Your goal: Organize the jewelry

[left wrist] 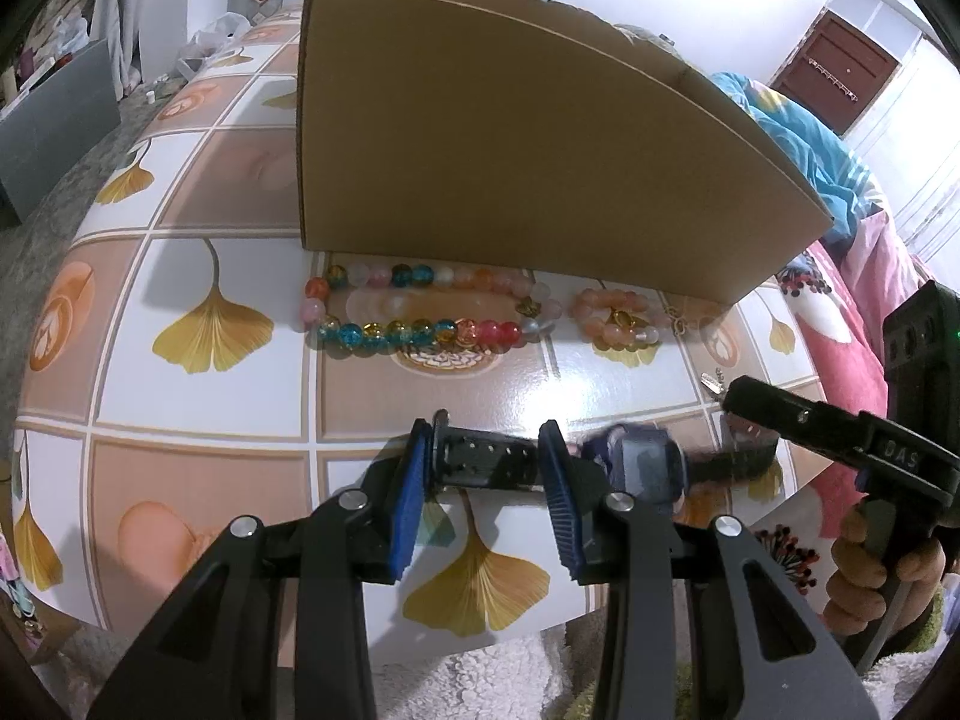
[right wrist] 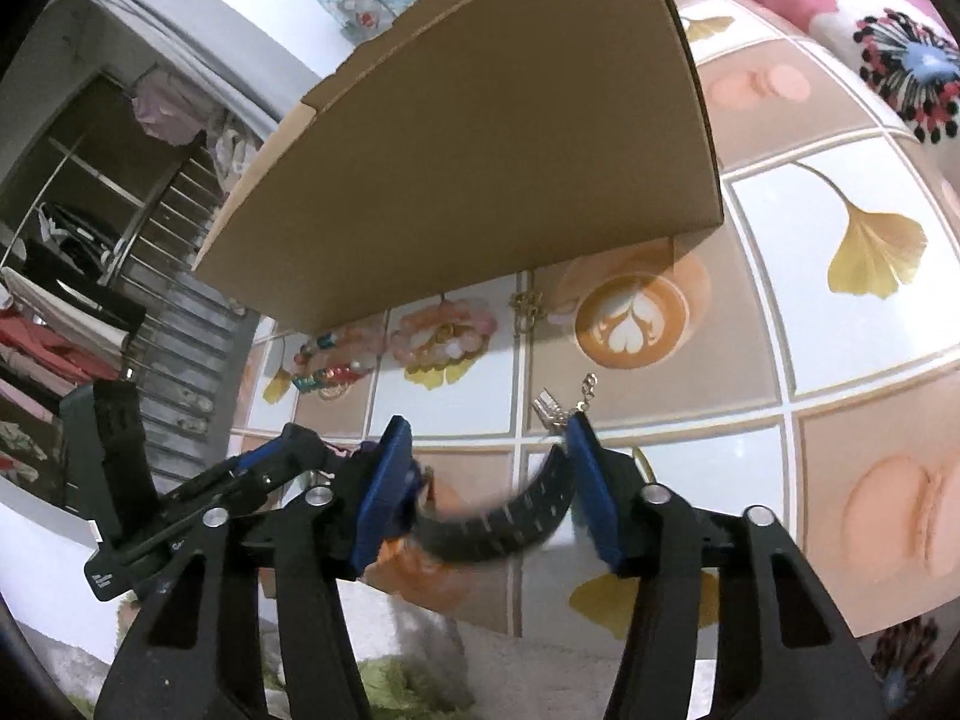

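A black-strapped watch with a blue face (left wrist: 645,462) lies near the table's front edge. My left gripper (left wrist: 487,459) is open, its blue pads on either side of the left strap end (left wrist: 480,459). My right gripper (right wrist: 489,471) is open around the other strap (right wrist: 510,519); it shows in the left wrist view as a black finger (left wrist: 780,414) at the right. A multicoloured bead bracelet (left wrist: 414,312) and a peach bead bracelet (left wrist: 618,315) lie against the cardboard box (left wrist: 510,138). A small gold chain piece (right wrist: 561,402) lies just beyond my right gripper.
The box stands open-topped at the table's middle. The table (left wrist: 210,312) has a tile and ginkgo-leaf cloth. A small gold charm (right wrist: 527,303) lies by the box corner. A pink floral bed (left wrist: 852,312) is to the right, shelves (right wrist: 90,252) to the left.
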Motion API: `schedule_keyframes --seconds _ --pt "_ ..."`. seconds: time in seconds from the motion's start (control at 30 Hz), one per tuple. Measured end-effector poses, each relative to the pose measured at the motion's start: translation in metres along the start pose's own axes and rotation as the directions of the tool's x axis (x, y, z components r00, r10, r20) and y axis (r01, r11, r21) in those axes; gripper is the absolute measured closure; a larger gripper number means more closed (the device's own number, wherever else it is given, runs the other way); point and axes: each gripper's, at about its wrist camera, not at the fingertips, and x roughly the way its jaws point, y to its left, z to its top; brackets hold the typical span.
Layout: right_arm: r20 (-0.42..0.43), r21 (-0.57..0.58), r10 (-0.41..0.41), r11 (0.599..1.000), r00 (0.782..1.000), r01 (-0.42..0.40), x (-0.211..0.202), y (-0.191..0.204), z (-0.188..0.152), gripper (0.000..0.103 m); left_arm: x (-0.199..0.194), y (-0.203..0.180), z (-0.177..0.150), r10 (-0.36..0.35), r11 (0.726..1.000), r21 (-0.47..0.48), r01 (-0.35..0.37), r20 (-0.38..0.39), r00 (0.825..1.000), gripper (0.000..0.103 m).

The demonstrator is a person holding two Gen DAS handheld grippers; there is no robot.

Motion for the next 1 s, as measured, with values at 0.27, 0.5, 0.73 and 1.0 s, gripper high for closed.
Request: schedule_keyframes --seconds 0.27,0.5,0.73,1.0 --pt "-0.004 -0.004 -0.04 0.999 0.999 0.04 -0.004 -0.004 -0.006 0.072 0.0 0.0 0.0 0.01 1.0 0.0 -0.01 0.006 1.0 0.072" --pt "-0.004 0.009 -0.054 0.999 0.999 0.054 -0.003 -0.01 -0.007 0.094 0.001 -0.001 0.0 0.024 1.0 0.004 -0.024 0.011 1.0 0.075" --pt "0.02 0.063 -0.037 0.997 0.999 0.036 -0.012 -0.02 -0.008 0.101 0.002 -0.001 0.0 0.058 0.998 0.012 -0.059 0.019 0.998 0.085" --pt "0.049 0.162 -0.011 0.987 0.999 0.003 -0.023 -0.038 0.0 0.074 0.003 -0.003 0.001 0.08 0.997 0.018 -0.08 0.018 0.997 0.088"
